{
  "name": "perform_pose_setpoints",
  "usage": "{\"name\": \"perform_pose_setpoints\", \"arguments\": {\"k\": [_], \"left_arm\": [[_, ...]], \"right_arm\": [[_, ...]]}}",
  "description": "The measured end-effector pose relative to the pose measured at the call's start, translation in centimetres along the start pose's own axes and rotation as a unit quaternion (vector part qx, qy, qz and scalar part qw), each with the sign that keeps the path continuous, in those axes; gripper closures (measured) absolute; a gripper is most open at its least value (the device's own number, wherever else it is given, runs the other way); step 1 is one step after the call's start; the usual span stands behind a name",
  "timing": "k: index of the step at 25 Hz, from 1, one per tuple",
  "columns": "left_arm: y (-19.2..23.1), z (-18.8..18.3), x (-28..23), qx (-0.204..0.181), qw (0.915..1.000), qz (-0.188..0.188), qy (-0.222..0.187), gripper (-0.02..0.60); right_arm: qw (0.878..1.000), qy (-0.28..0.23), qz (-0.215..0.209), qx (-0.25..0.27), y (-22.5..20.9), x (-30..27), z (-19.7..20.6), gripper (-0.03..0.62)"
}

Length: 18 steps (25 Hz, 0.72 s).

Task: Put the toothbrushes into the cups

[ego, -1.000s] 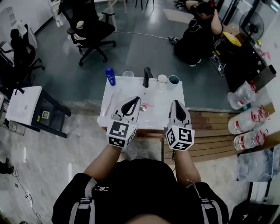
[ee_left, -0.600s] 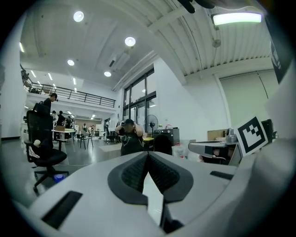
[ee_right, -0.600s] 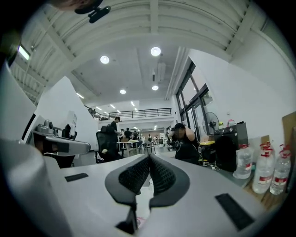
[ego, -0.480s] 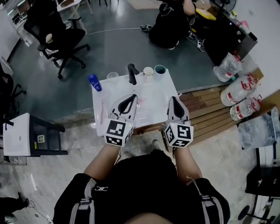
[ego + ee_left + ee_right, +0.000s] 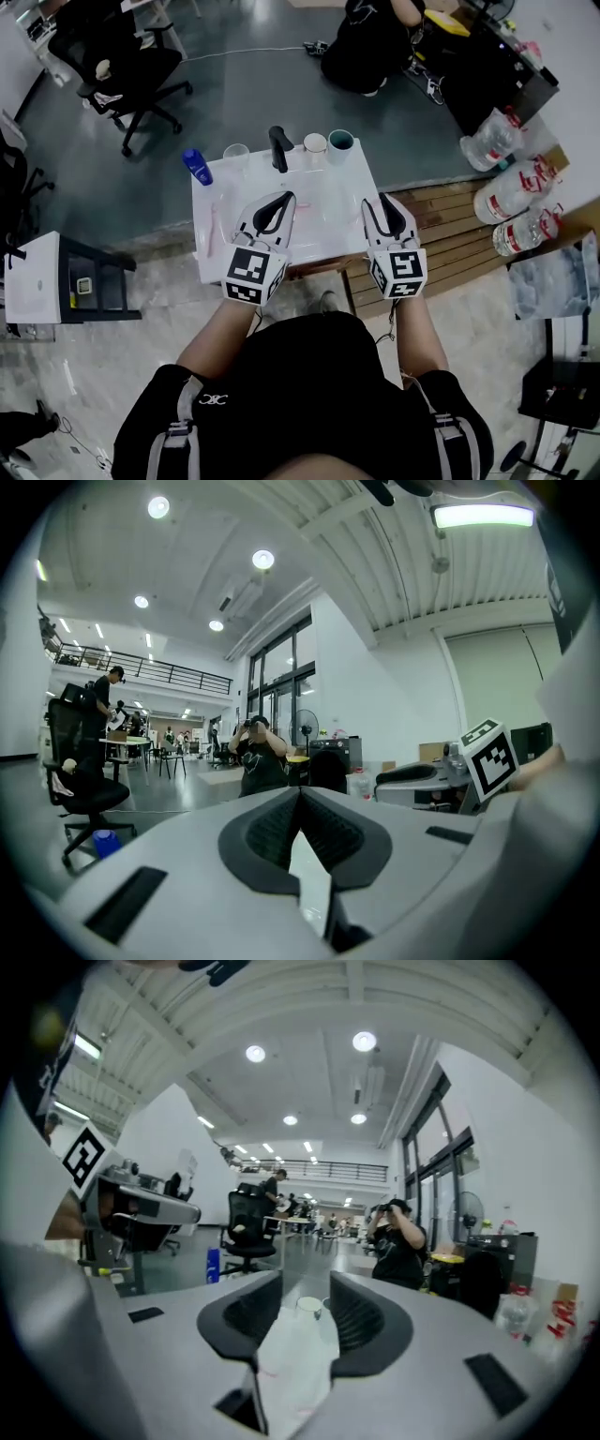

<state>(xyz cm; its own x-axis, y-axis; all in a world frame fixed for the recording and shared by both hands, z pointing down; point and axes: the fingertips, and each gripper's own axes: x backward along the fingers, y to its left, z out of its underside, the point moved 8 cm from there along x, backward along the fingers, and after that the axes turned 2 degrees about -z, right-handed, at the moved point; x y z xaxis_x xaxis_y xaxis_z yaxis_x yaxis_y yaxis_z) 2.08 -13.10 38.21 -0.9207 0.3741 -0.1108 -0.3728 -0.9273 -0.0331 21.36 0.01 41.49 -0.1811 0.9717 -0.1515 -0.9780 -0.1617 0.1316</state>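
Left gripper view showed the left tool (image 5: pixel 298 794) with its jaws pressed together at the tips and nothing caught between them; only a sliver of the white counter (image 5: pixel 337 225) showed through the gap behind the tips. Right gripper view showed the right tool (image 5: pixel 302 1288) with its jaws apart and opening. No object lay between them, just bare counter and, far ahead at 12 o'clock, the white cup (image 5: pixel 315 142). From the head view both tools hovered over the near half of the counter, the left at about 7 o'clock and the right at about 4 o'clock of its surface, neither touching anything. Beyond them, along the far edge, stood the clear cup (image 5: pixel 236 153) at 11 o'clock, a dark upright object (image 5: pixel 278 148) at 12 o'clock, then the white cup and the teal cup (image 5: pixel 340 141) side by side at 1 o'clock. A blue bottle (image 5: pixel 194 166) sat at the 10 o'clock corner. A slim pale toothbrush (image 5: pixel 212 228) lay flat along the 9 o'clock edge, well apart from the cups. A faint pinkish streak (image 5: pixel 312 201) between the two tools might have been a second one, though it was too small to be sure. No cup visibly held a brush, so the task seemed not yet begun. Every brush was left to be picked up, carried to the far edge and stood in a cup.
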Motion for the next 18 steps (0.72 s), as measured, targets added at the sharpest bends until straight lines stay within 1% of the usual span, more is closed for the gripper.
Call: {"name": "perform_pose_setpoints", "arguments": {"k": [1, 3, 5, 9, 11, 13, 14, 16, 18], "left_arm": [[-0.2, 0.0, -0.2, 0.001, 1.0000, -0.001, 0.001, 0.568], [-0.6, 0.0, -0.5, 0.002, 1.0000, -0.004, 0.002, 0.568], [-0.9, 0.1, -0.9, 0.005, 0.9999, -0.008, 0.005, 0.568], [-1.3, 0.3, -1.6, 0.014, 0.9997, -0.018, 0.007, 0.568], [-1.3, 0.4, -1.8, 0.016, 0.9995, -0.026, 0.009, 0.568], [-1.3, 0.5, -1.9, 0.019, 0.9991, -0.036, 0.013, 0.568], [-1.2, 0.6, -2.0, 0.020, 0.9989, -0.041, 0.014, 0.568], [-1.2, 0.8, -2.0, 0.021, 0.9984, -0.051, 0.017, 0.568], [-1.1, 0.9, -2.0, 0.022, 0.9977, -0.061, 0.020, 0.568]], "right_arm": [[1.000, 0.014, -0.024, 0.014, -0.4, -0.3, 0.2, 0.412], [0.996, 0.045, -0.059, 0.053, -1.3, -0.8, 0.7, 0.402], [0.988, 0.074, -0.089, 0.102, -2.0, -1.3, 1.3, 0.390], [0.967, 0.128, -0.151, 0.162, -3.8, -2.5, 3.2, 0.375], [0.952, 0.155, -0.180, 0.195, -4.8, -3.3, 4.4, 0.370], [0.929, 0.182, -0.211, 0.243, -5.6, -4.2, 5.7, 0.364], [0.914, 0.197, -0.226, 0.273, -5.8, -4.6, 6.4, 0.362], [0.876, 0.230, -0.253, 0.341, -6.3, -5.3, 8.1, 0.361], [0.832, 0.259, -0.279, 0.403, -6.5, -5.7, 9.9, 0.361]]}}
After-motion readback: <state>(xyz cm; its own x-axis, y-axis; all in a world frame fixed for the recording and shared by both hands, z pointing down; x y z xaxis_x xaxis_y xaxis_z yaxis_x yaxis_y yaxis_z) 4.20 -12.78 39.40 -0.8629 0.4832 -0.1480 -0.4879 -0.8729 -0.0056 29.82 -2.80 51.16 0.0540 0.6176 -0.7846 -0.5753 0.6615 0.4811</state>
